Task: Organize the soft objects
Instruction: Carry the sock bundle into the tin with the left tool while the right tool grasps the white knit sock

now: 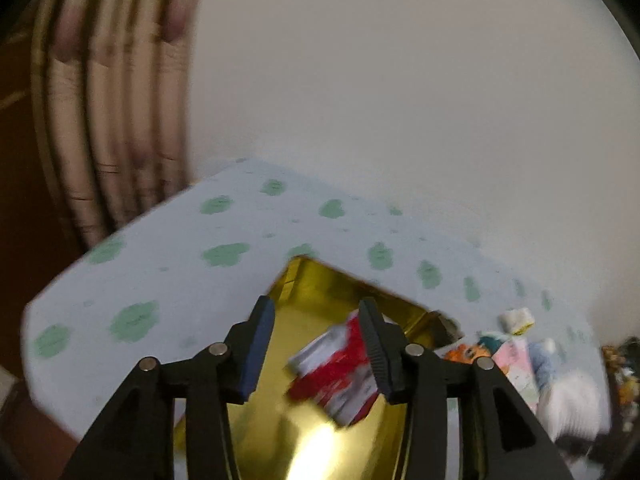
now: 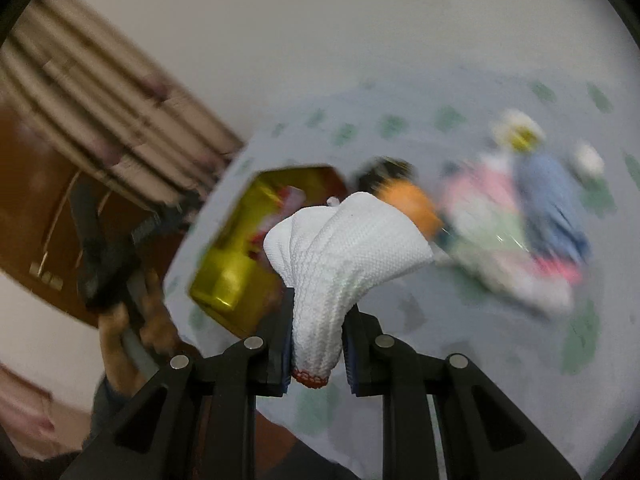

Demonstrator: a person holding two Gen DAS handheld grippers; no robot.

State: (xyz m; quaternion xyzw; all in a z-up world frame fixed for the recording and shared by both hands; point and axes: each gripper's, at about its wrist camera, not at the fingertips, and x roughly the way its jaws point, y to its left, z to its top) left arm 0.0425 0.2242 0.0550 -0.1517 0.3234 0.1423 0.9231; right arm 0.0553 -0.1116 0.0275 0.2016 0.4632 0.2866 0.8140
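Note:
A gold box (image 1: 304, 292) sits on the table with a red and white soft item (image 1: 340, 364) inside it. My left gripper (image 1: 316, 348) is open and empty, hovering above the box. My right gripper (image 2: 316, 344) is shut on a white knitted glove (image 2: 340, 248) with a red cuff and holds it above the table, right of the gold box (image 2: 228, 264). A pile of soft things (image 2: 508, 224) in orange, pink and blue lies farther right; it also shows in the left wrist view (image 1: 520, 360).
The table has a pale blue cloth with green blotches (image 1: 168, 264). A striped curtain (image 1: 104, 120) and a white wall stand behind it. The table's left edge drops off by a brown wooden door (image 2: 36, 216). The person's hand holds the left gripper (image 2: 112, 264) there.

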